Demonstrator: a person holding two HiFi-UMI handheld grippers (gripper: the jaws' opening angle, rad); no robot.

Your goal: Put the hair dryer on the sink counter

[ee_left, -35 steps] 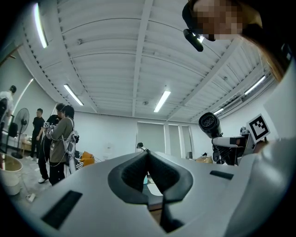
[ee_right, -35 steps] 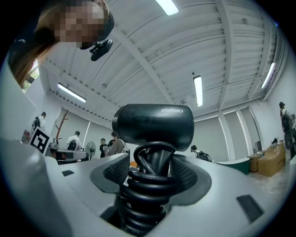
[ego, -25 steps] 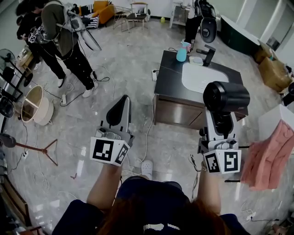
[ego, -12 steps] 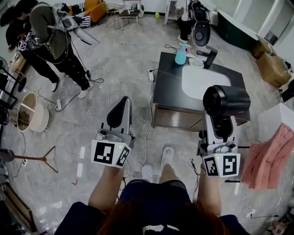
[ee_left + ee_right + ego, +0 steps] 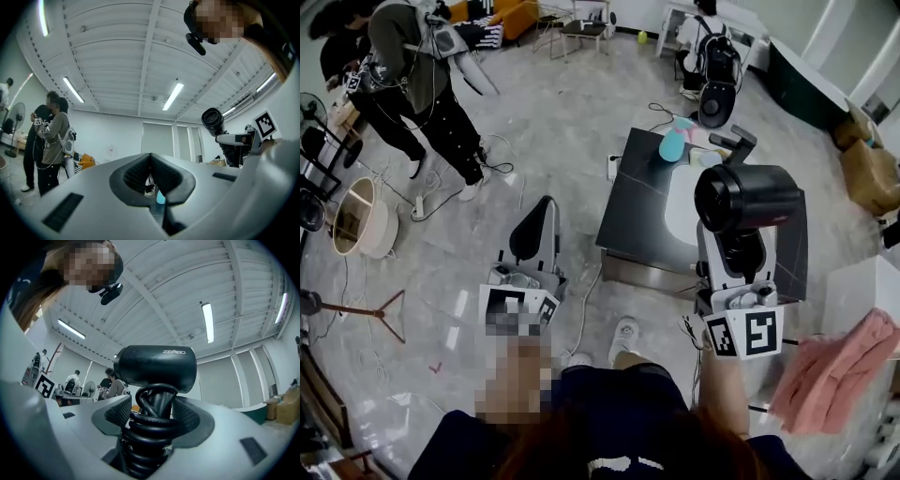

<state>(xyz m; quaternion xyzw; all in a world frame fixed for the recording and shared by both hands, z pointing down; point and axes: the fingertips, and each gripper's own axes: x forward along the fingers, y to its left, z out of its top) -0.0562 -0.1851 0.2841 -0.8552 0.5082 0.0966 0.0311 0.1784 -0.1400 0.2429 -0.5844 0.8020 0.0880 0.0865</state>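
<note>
The hair dryer (image 5: 157, 367) was a matte black, barrel-shaped body with pale lettering on its side, standing upright on a handle wound round with glossy black cord in tight coils. The right gripper (image 5: 152, 416) had its smooth grey jaws spread fairly wide and pressed against that wrapped handle from both sides, and its dark, finely ribbed pads (image 5: 117, 413) touched the cord. In the head view the dryer's round black end faced the camera, and the dryer was held up in the air in front of the sink counter (image 5: 633, 211), not resting on it. The left gripper (image 5: 150, 176) had the same grey shell and ribbed black pads; its jaws were drawn together at the tips, with only a small notch below them, and they gripped nothing. The counter had a flat, dark, rectangular top with a smooth white oval basin (image 5: 678, 211) sunk into it, an angular black faucet (image 5: 733, 142) behind the basin, and a teal bottle (image 5: 672, 145) near the far edge. The floor (image 5: 553, 141) was glossy pale grey stone with cables trailing across it. A soft pink towel (image 5: 834, 366) hung at the right, people (image 5: 422, 75) stood at the far left, and ribbed white panels with strip lights covered the ceiling (image 5: 140, 56).
</note>
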